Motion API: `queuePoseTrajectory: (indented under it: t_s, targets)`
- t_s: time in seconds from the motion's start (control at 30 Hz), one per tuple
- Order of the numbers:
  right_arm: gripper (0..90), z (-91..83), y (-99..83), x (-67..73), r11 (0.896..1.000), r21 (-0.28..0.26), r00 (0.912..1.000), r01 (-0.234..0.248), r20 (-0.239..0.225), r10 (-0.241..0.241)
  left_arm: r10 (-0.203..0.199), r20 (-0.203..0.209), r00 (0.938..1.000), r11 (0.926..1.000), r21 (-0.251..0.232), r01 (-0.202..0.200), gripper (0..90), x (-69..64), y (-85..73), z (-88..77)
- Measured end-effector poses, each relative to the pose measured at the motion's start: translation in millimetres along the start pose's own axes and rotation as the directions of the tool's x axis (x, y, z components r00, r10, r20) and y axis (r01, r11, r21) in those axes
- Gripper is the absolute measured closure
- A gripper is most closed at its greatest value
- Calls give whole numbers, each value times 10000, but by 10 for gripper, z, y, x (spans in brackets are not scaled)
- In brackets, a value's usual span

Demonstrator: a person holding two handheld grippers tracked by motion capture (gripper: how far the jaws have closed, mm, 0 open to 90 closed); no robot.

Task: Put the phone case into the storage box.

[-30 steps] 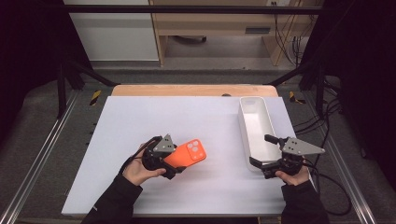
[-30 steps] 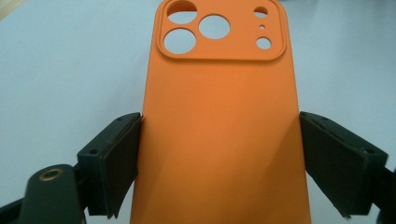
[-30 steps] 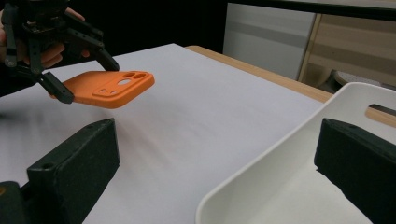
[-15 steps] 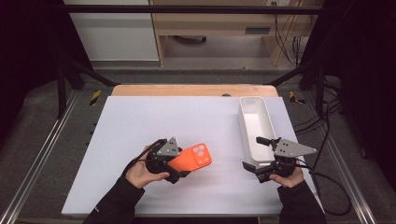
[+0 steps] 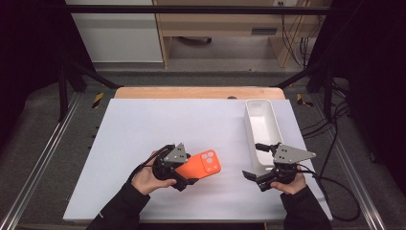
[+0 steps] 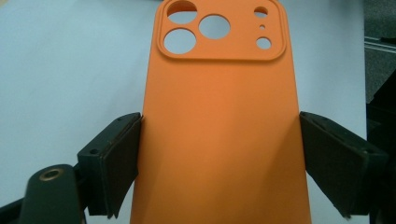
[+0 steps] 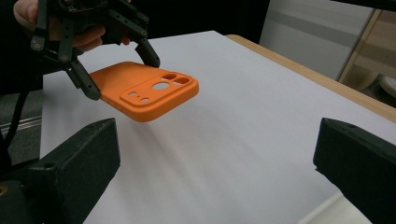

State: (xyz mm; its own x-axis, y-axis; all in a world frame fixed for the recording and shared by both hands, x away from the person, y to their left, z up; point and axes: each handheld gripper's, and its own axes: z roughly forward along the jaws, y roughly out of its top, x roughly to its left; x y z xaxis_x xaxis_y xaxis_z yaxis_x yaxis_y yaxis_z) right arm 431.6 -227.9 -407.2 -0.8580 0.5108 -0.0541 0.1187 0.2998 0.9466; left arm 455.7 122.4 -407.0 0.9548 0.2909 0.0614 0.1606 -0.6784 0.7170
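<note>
Left claw (image 5: pixel 184 173) grips the orange phone case (image 5: pixel 200 165) by its long sides, pads pressed to both edges in the left gripper view, and holds it off the white bench (image 5: pixel 143 124), camera cut-outs facing up, over the middle of the near half of the board. Right claw (image 5: pixel 261 165) stands wide open with nothing between its jaws, near the bench's near right corner, pointed across at the case and well apart from it.

By my reading the pickup is done: the case is lifted and secured. What looks left is a handover to the open right claw or a move into the white tray (image 5: pixel 270 112) (which sits along the right edge, its near end just beside the right claw, and appears empty). Neither has begun.

Count: one phone case, one tray, two claws.
</note>
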Motion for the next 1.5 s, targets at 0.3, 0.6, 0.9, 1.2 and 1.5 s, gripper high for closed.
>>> queuePoseTrajectory:
  t_s: [0.3, 0.6, 0.9, 1.2, 1.5]
  targets:
    - [14, 78, 13, 69, 9995, 253, 9989, 171, -430, -160, 149, 126, 9998, 9999, -1, -149, 156, -32, 30, 32]
    - [18, 140, 18, 118, 9984, 451, 9969, 338, -725, -305, 273, 196, 9994, 9996, -123, -271, 156, -57, 62, 27]
    - [21, 201, 36, 180, 9963, 643, 9931, 576, -1061, -506, 458, 236, 9987, 9987, -251, -452, 156, -101, 106, 20]
    - [24, 240, 37, 213, 9951, 724, 9902, 674, -1270, -578, 631, 407, 9972, 9976, -314, -619, 156, -148, 145, 33]
    - [25, 265, 45, 250, 9923, 825, 9841, 924, -1593, -784, 798, 540, 9953, 9962, -385, -778, 156, -197, 176, 58]
